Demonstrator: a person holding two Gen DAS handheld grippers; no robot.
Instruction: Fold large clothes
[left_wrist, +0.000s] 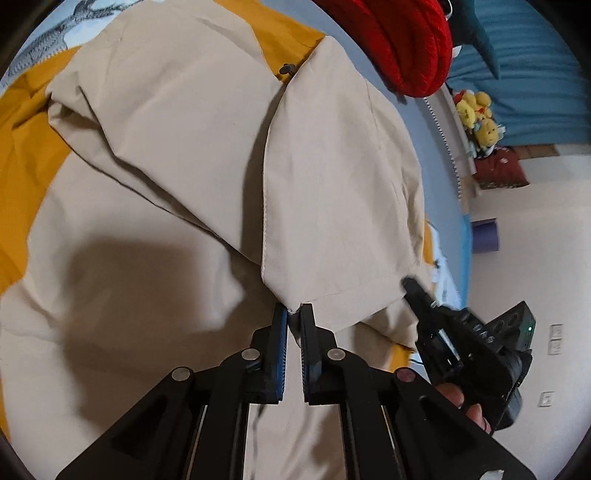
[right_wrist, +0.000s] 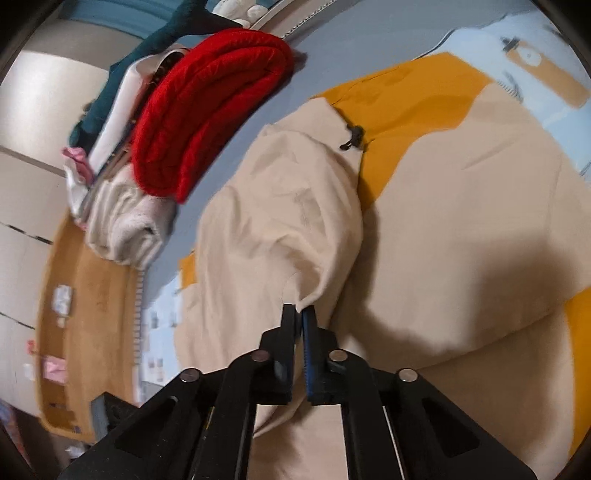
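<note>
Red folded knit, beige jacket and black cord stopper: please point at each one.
red folded knit (right_wrist: 207, 122), right wrist view, middle of its top fold
beige jacket (left_wrist: 177, 122), left wrist view, broad upper panel
black cord stopper (right_wrist: 352, 137), right wrist view, its body

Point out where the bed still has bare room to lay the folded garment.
Free: the pale blue sheet strip between the folded red knitted sweater and the beige-and-mustard jacket. Crowded: the clothes pile under the sweater, and the bed's middle, which the jacket covers.
</note>
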